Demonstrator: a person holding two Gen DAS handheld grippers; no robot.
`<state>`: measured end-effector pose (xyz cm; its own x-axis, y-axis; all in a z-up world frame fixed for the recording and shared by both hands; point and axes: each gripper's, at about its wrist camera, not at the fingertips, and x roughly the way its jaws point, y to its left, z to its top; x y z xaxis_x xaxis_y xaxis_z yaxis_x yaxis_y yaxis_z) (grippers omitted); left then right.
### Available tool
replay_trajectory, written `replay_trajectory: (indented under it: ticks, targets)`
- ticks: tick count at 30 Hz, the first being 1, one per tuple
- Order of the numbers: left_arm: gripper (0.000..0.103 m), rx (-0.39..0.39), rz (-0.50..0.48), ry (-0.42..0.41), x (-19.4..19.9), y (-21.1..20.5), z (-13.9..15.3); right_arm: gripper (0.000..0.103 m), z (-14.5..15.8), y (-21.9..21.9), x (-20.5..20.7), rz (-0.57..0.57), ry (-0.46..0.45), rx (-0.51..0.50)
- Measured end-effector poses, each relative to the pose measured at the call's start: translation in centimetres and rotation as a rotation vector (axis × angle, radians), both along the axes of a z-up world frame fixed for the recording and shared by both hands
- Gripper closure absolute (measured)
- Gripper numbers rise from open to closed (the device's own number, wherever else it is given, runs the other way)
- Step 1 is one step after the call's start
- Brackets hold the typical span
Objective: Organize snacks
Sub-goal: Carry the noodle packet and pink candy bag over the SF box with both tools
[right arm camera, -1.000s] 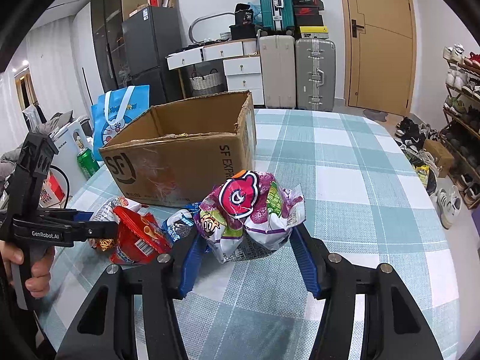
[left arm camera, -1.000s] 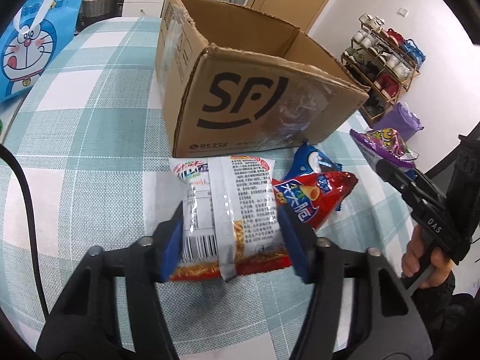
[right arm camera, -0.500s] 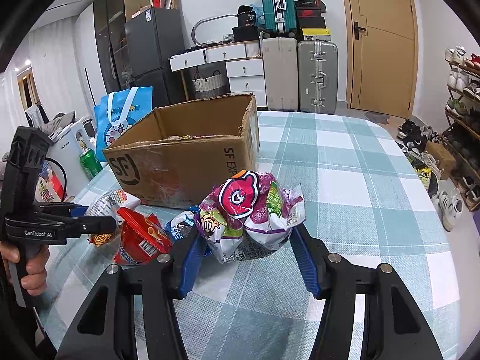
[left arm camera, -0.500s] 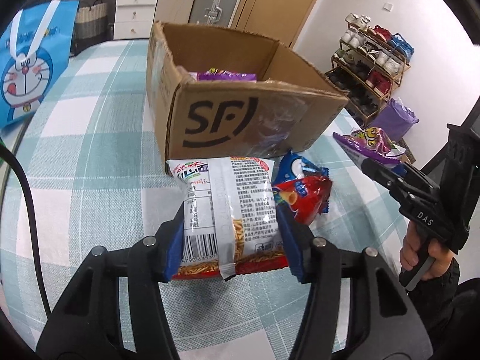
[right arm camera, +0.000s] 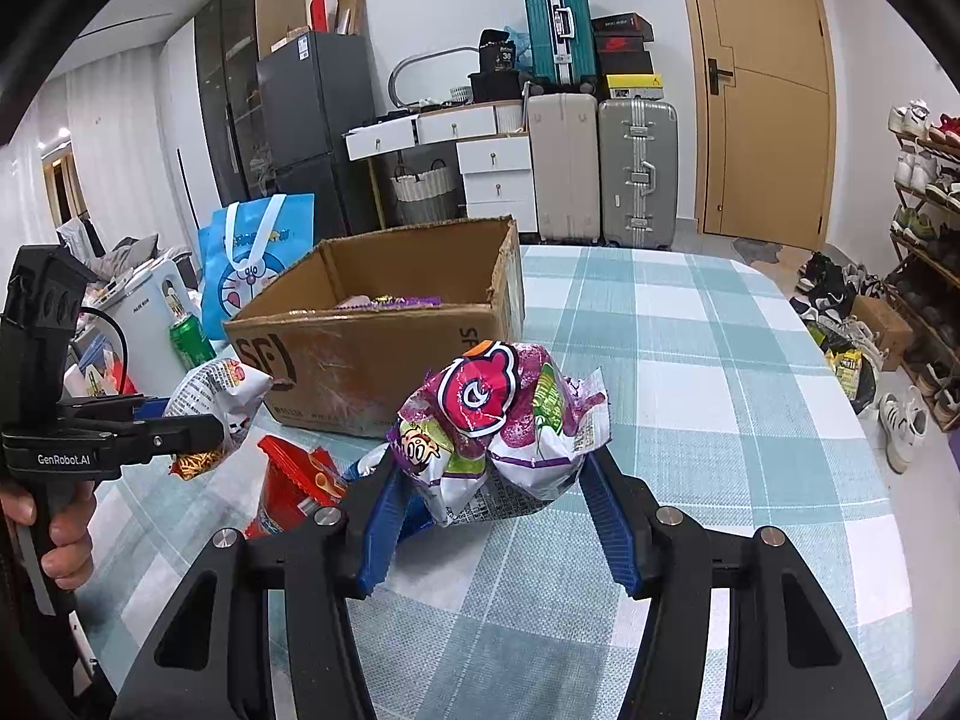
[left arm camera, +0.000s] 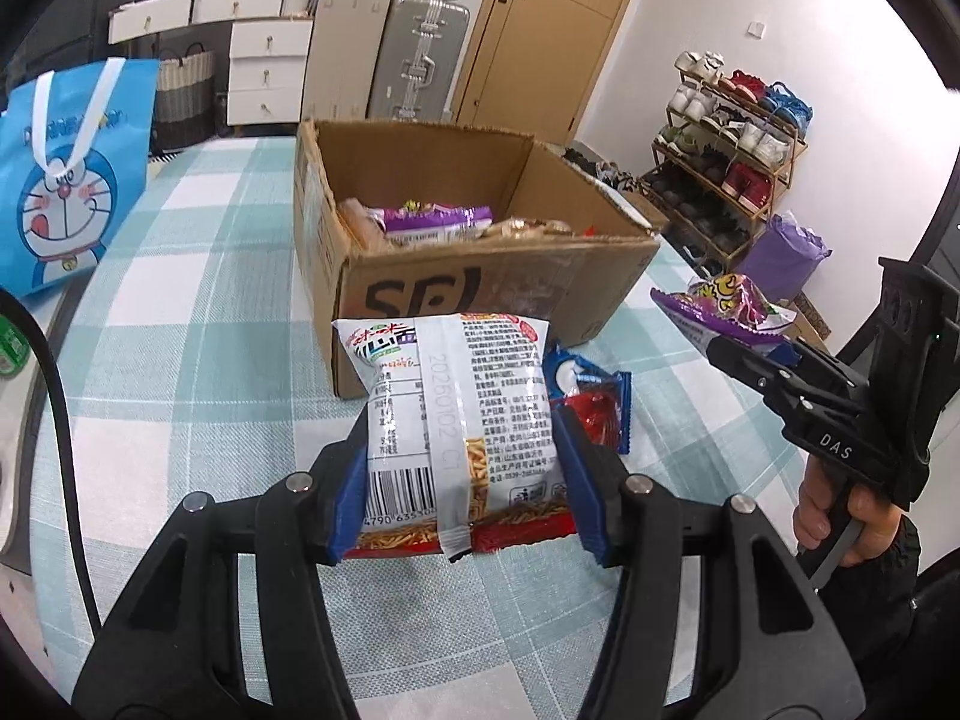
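- Two snack packets are in hand, one per tongs, and both belong in the cardboard box (left arm camera: 480, 276), which already holds a few packets.
- Left wrist view: the left tongs (left arm camera: 462, 480) are clamped on the white noodle-snack bag (left arm camera: 456, 420), blue pads pressing its two sides, held clear of the table (left arm camera: 180, 360) just in front of the box's near wall. To do this step well, I judge the bag should clear the near rim before going forward, then be let go low inside so it lies flat on the packets there.
- A red packet (left arm camera: 594, 420) and a blue one lie on the table beside the box, yet to be sorted.
- Right wrist view: the right tongs (right arm camera: 498, 510) are clamped on the crumpled purple packet (right arm camera: 498, 420), held near the box's corner. Best to let one hand go at a time, since the opening is narrow.
- The table wears a teal-and-white check cloth; a blue cartoon bag (right arm camera: 258, 264) stands beyond, with suitcases, drawers, a wooden door and a shoe rack behind.
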<state>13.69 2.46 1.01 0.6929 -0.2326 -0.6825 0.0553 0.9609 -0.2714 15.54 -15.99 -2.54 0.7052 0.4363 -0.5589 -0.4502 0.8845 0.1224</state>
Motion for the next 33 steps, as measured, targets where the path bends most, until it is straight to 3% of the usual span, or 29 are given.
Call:
replay_trajectory:
  ticks: [20,33]
  targets:
    - [0.050,0.004,0.046,-0.085,-1.6,1.0,3.0,0.046,1.6,0.2,-1.1,0.008,-0.043,0.028]
    - [0.050,0.023,0.062,-0.134,-1.8,0.8,5.3,0.046,4.2,1.4,-0.8,0.019,-0.055,0.040]
